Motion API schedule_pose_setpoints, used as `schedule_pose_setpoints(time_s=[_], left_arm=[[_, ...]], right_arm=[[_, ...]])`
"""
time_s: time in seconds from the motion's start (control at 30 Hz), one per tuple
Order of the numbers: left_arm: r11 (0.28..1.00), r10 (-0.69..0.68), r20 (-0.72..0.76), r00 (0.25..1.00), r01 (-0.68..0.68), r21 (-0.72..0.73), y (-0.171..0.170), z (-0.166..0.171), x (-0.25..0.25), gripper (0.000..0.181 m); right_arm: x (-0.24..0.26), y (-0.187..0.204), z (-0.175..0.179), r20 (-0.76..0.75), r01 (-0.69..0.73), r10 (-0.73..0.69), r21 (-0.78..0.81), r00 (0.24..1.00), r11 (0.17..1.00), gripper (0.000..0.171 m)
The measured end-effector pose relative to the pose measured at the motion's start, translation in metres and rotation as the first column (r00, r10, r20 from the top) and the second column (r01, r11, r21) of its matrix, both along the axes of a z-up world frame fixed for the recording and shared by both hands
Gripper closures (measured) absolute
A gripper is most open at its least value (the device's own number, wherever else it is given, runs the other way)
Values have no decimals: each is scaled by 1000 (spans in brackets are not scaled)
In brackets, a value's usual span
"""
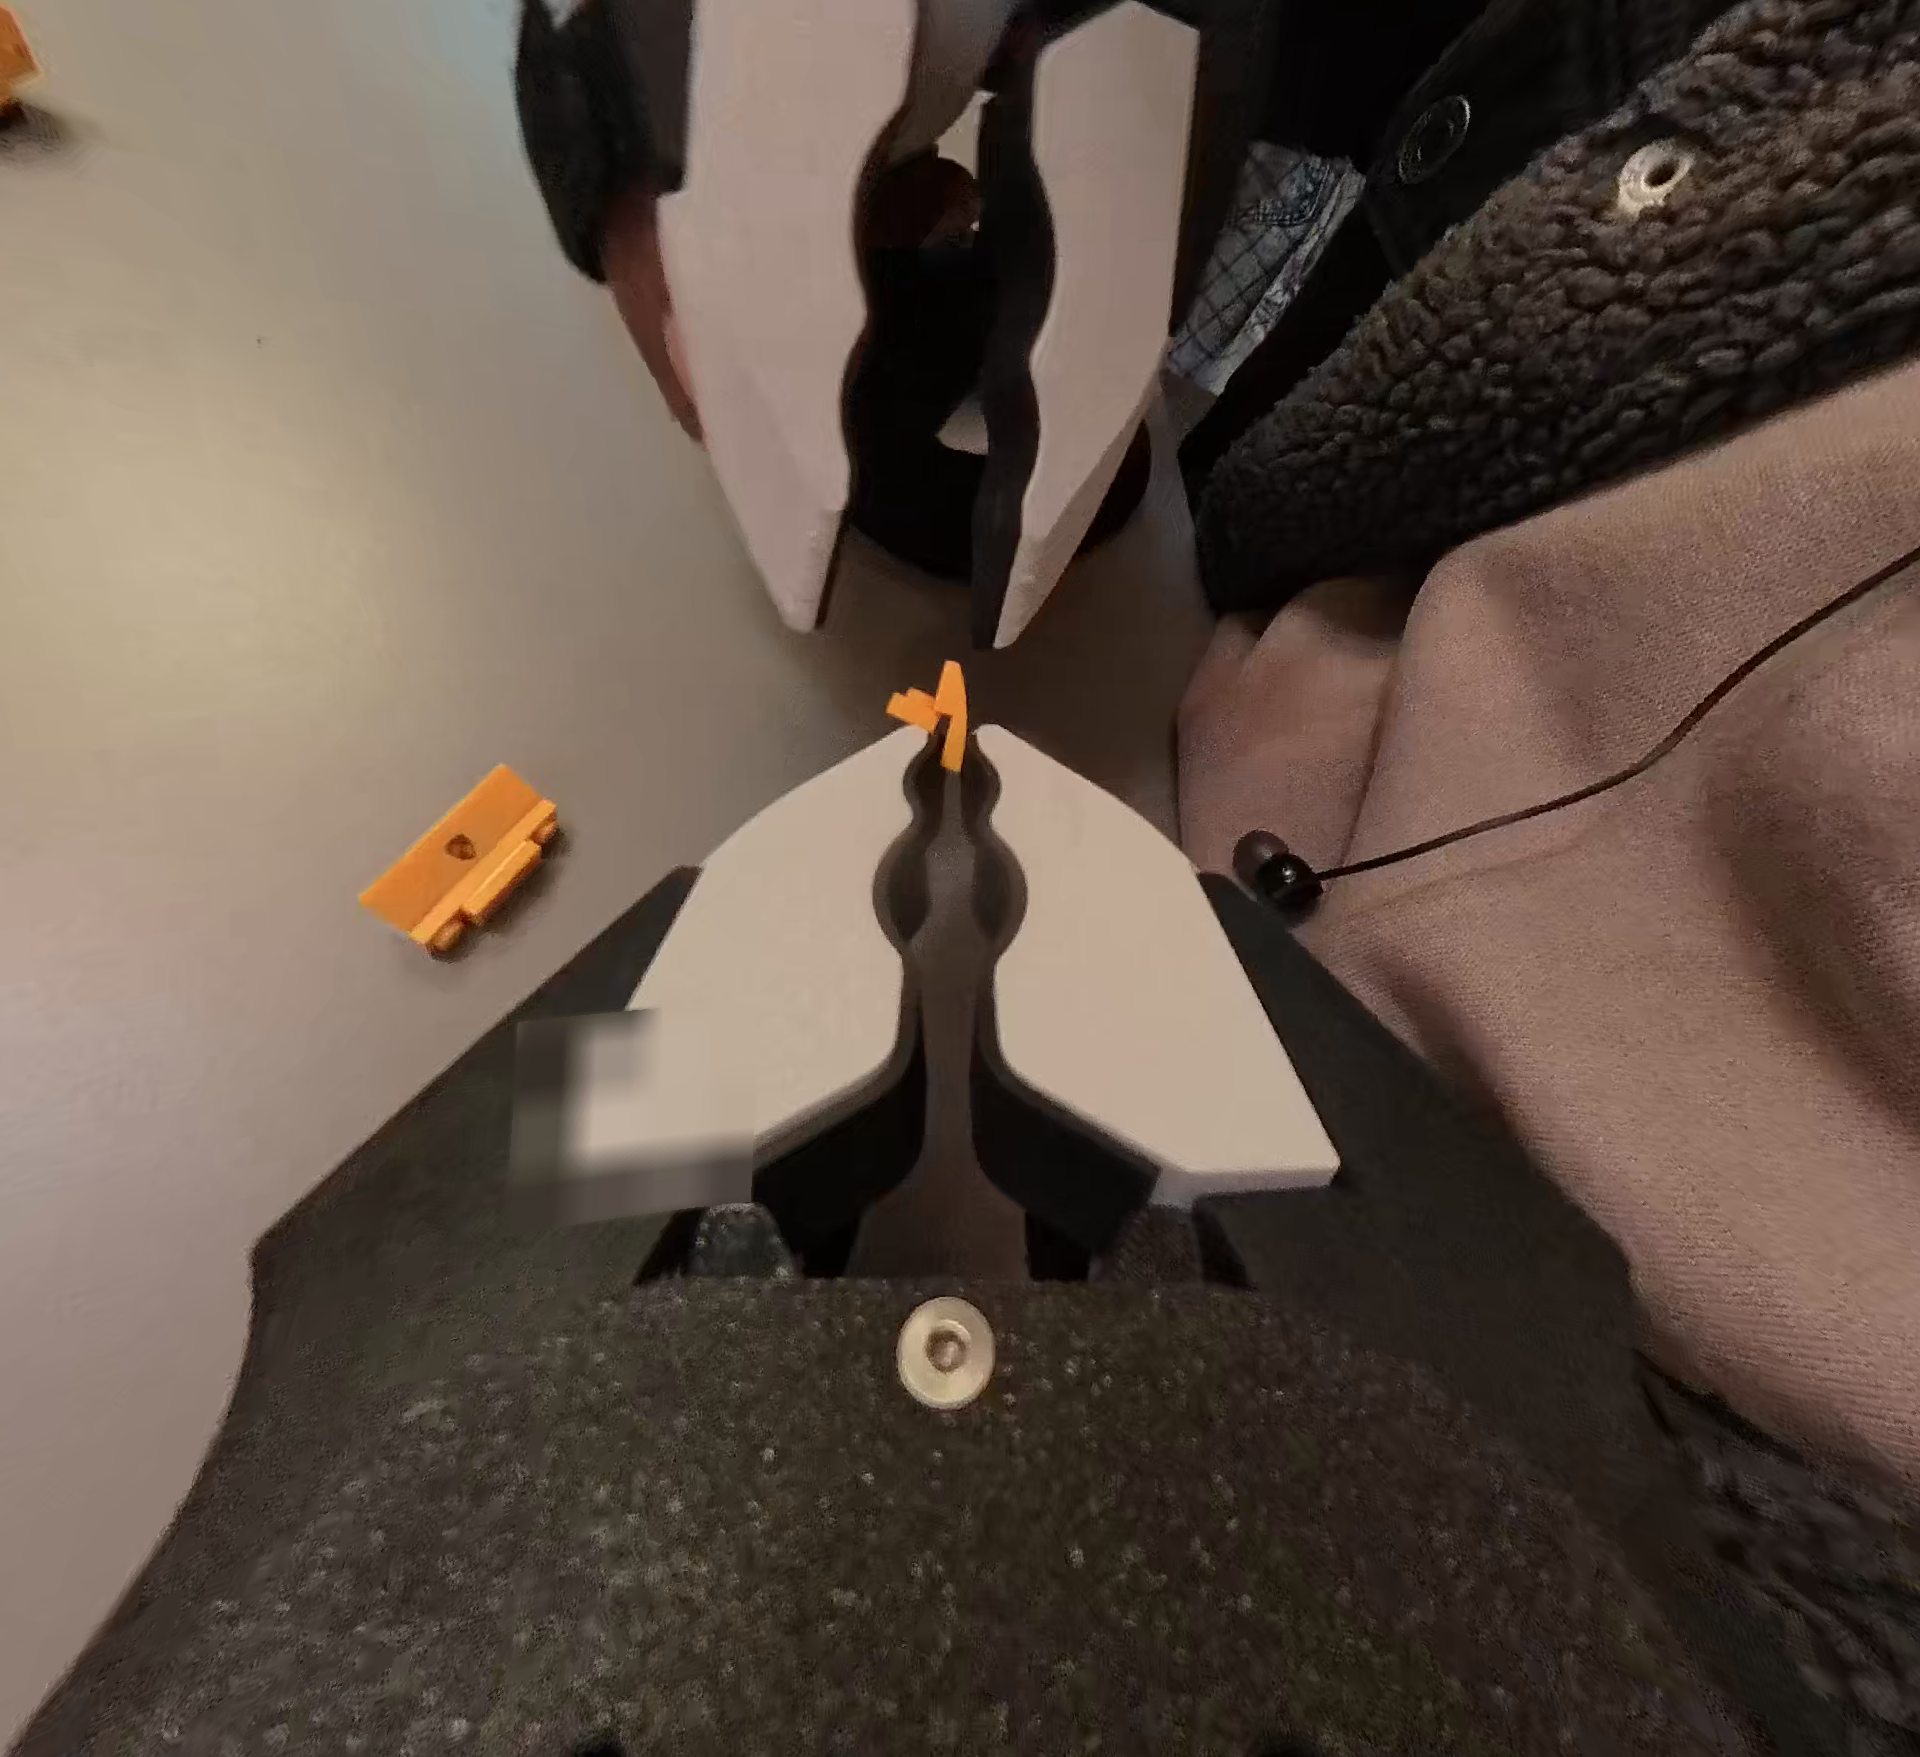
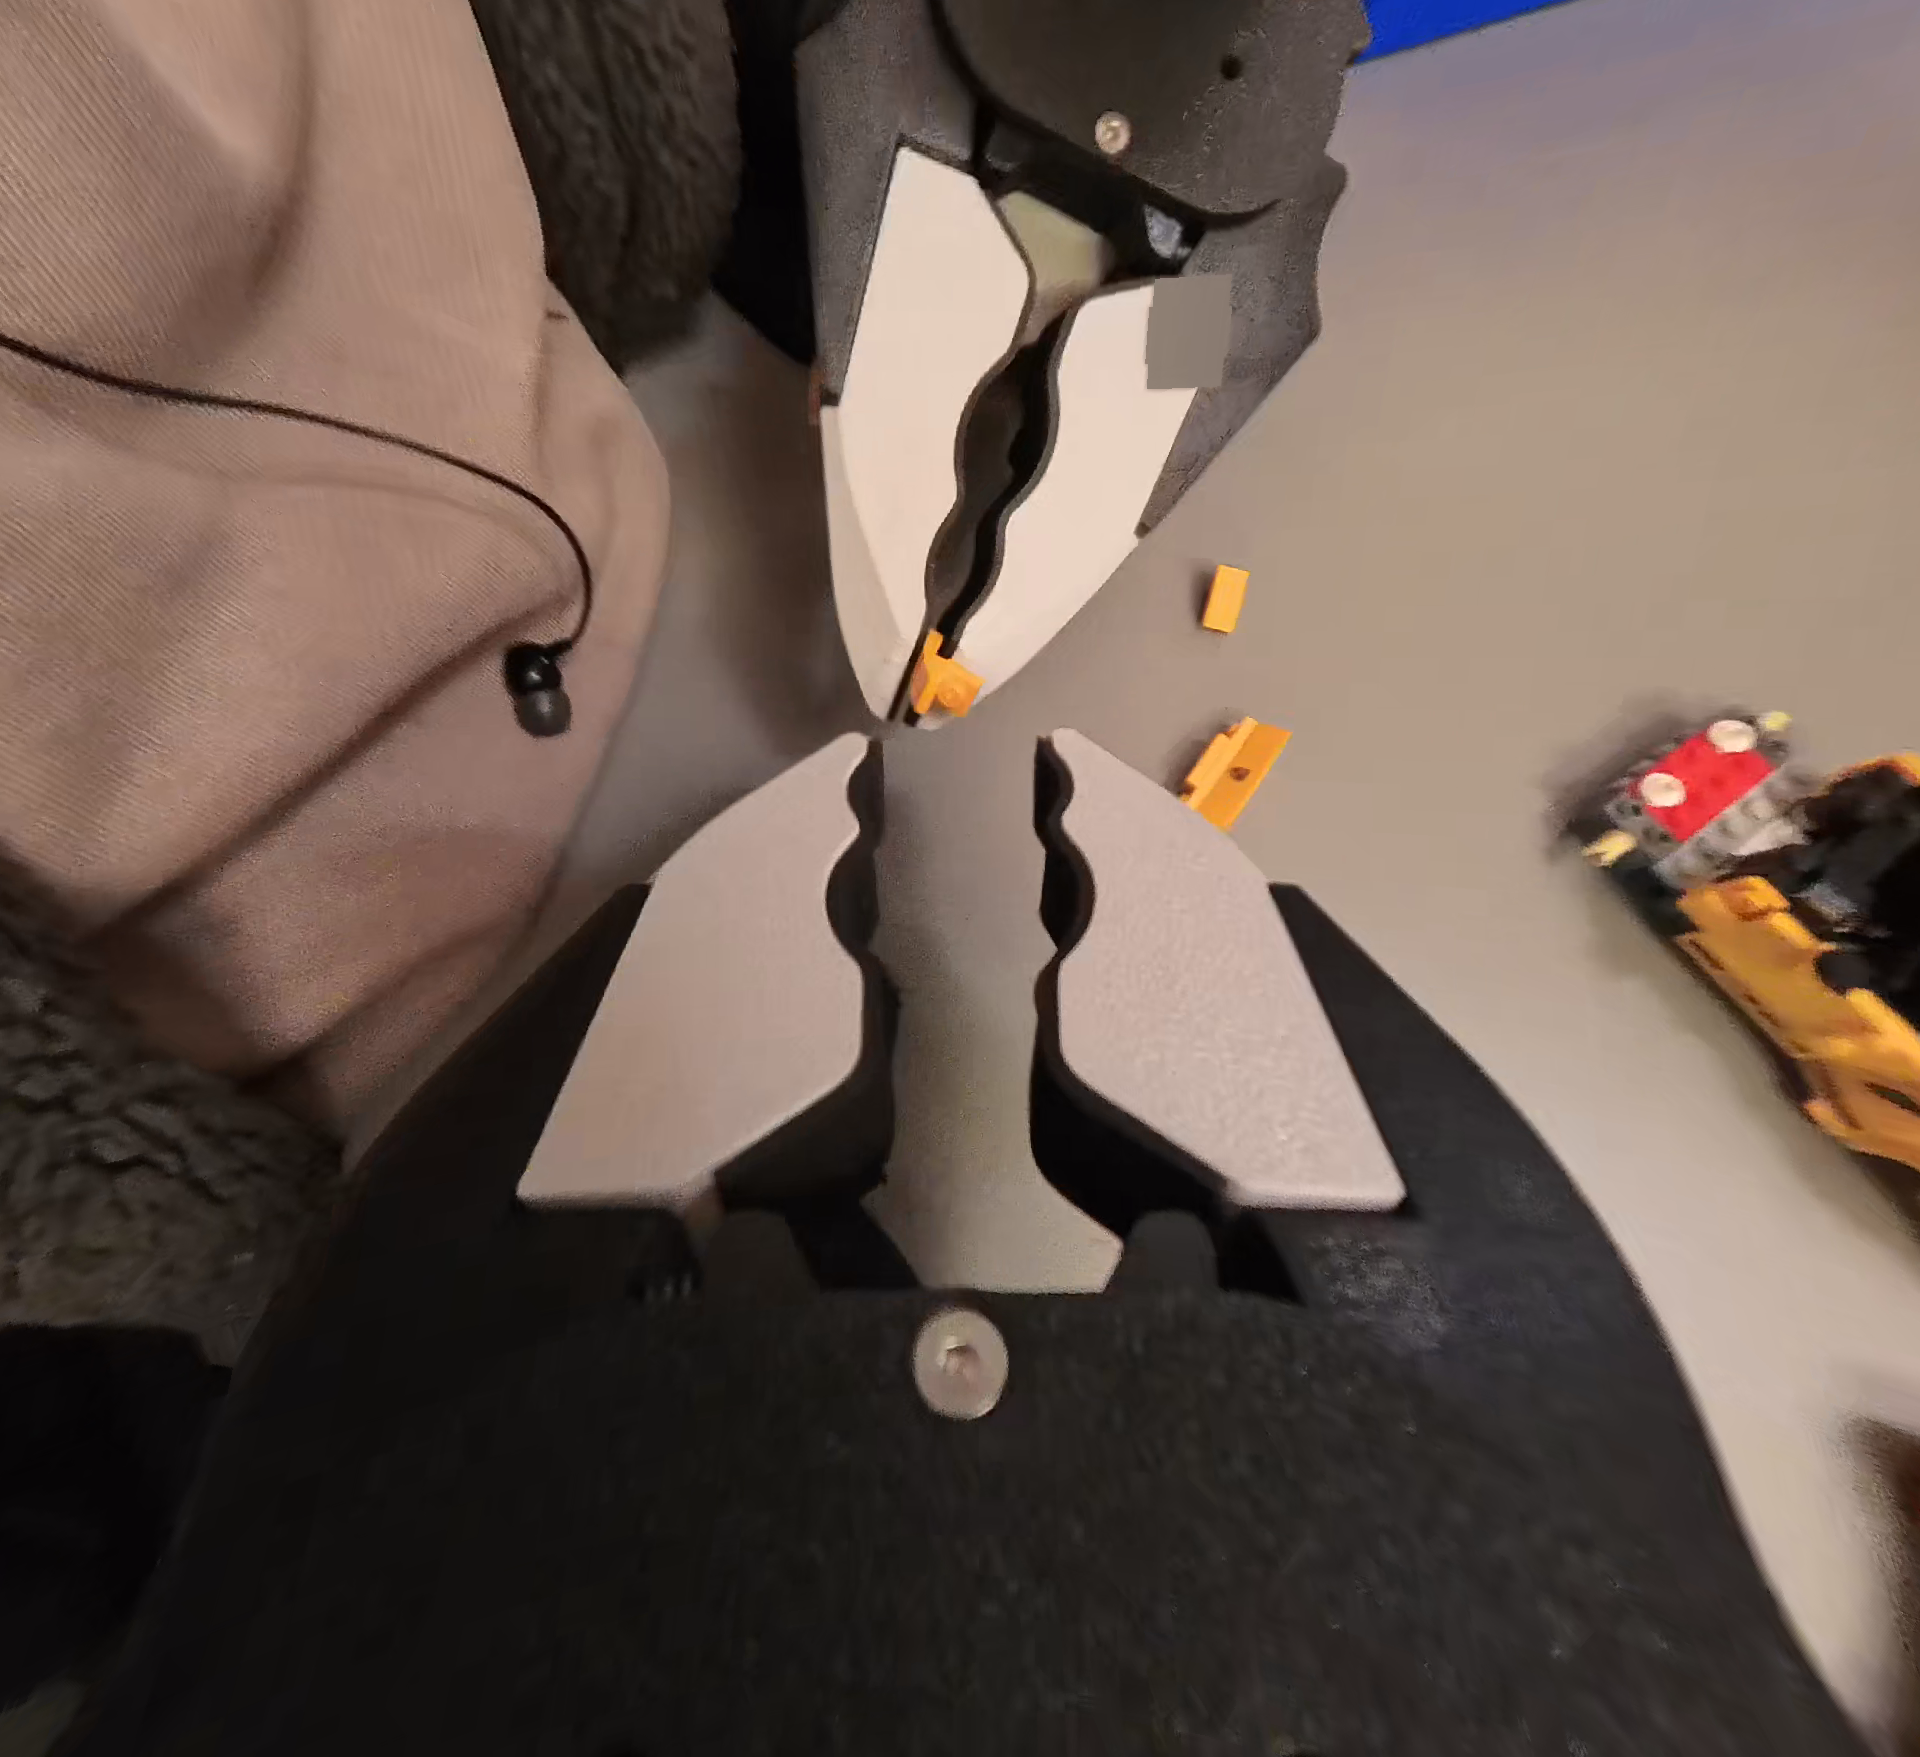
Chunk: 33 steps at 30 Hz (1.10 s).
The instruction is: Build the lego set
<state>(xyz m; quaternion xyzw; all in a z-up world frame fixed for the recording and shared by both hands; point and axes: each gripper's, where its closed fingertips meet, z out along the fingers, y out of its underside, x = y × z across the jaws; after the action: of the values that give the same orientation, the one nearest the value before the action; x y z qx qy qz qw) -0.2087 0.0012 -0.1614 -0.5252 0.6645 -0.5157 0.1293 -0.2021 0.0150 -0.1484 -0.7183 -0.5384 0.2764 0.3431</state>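
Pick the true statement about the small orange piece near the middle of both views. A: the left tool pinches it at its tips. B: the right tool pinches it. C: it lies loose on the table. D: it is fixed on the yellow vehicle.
A: the left tool is shut on the small orange piece, while the right tool stands open and empty facing it.
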Motion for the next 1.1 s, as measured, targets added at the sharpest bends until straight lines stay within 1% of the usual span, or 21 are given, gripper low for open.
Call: schedule_pose_setpoints(time_s=[0.13, 0.23, 0.27, 0.4, 0.67, 0.93, 1.0, 1.1], left_arm=[[995, -30, 55, 998, 24, 99, -3, 2, 0, 179], [987, -48, 79, 996, 35, 158, -5, 2, -1, 179], [985, -53, 83, 995, 39, 168, -6, 2, -1, 179], [984, -34, 81, 996, 20, 178, -2, 1, 0, 178], [984, -11, 60, 998, 0, 178, 2, -1, 0, 178], [987, 16, 62, 998, -26, 161, 5, 2, 1, 178], [984, 22, 66, 998, -33, 172, 6, 1, 1, 178], [982, 14, 78, 997, -29, 188, 5, 2, 1, 178]], right_arm=[[-10, -5, 2, -128, -44, 24, -151, 991, 988, 141], [-17, -9, -1, -147, -91, 61, -204, 987, 975, 142], [-18, -8, -3, -140, -96, 68, -203, 988, 974, 145], [-16, -5, -2, -128, -84, 64, -158, 990, 984, 158], [-14, 0, -4, -68, -7, 7, -2, 998, 1000, 159], [-12, 6, 0, -10, 62, -61, 192, 998, 980, 159], [-12, 6, 3, -19, 71, -69, 216, 997, 974, 164], [-12, 4, 4, -22, 69, -66, 230, 998, 971, 164]])
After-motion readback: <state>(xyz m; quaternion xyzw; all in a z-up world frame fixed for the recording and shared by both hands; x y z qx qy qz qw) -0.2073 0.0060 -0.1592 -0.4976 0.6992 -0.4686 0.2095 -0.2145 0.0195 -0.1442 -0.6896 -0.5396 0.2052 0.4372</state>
